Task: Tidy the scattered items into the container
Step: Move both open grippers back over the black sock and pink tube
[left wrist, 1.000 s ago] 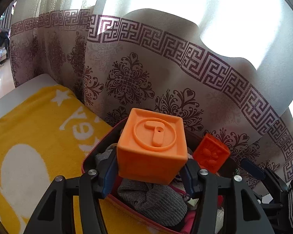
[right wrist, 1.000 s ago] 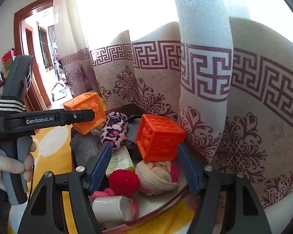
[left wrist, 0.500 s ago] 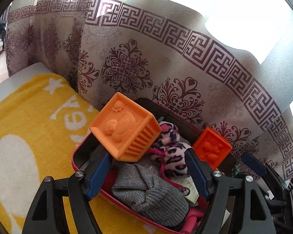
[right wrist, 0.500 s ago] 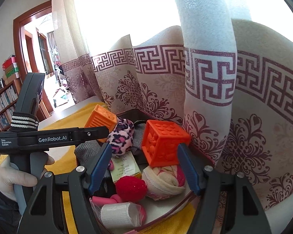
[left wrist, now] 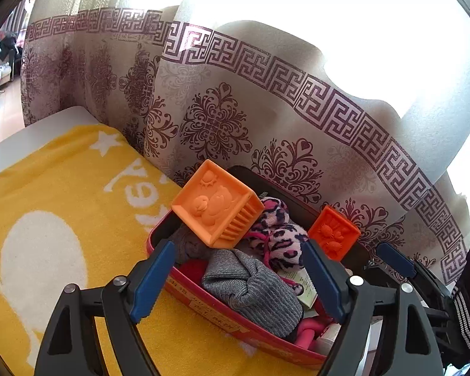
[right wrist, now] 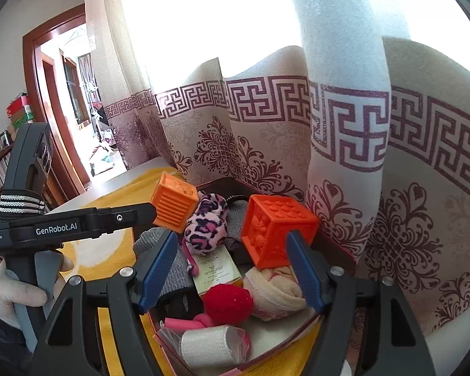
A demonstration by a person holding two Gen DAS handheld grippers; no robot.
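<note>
Right now, biggest first: red shallow rectangular container (left wrist: 172, 279) sits on the yellow-and-white blanket (left wrist: 47, 206), hard against the patterned curtain (left wrist: 216, 125), already piled high.

Light-orange moulded rubber cube with a relief animal face (left wrist: 216, 203) rests tilted on the container's far-left corner, partly leaning on the pile. Looks hollow, soft-walled, light; ribbed side gives friction. It's perched, could roll out over the rim. If re-seating, pinch two opposite flat faces, mid-height, not the corners.

Darker orange studded cube (right wrist: 275, 228), same type, sits on the right side, propped on a cream rolled cloth (right wrist: 275, 288).

Grey knitted bundle (left wrist: 250, 291) and pink leopard plush (right wrist: 206, 225): soft, compressible, grab anywhere.

Left tool (left wrist: 238, 279): jaws have just been opening, nothing between the pads, cube is beyond them. Right tool (right wrist: 232, 269): jaws wide, gripping nothing, hovering over the container.
</note>
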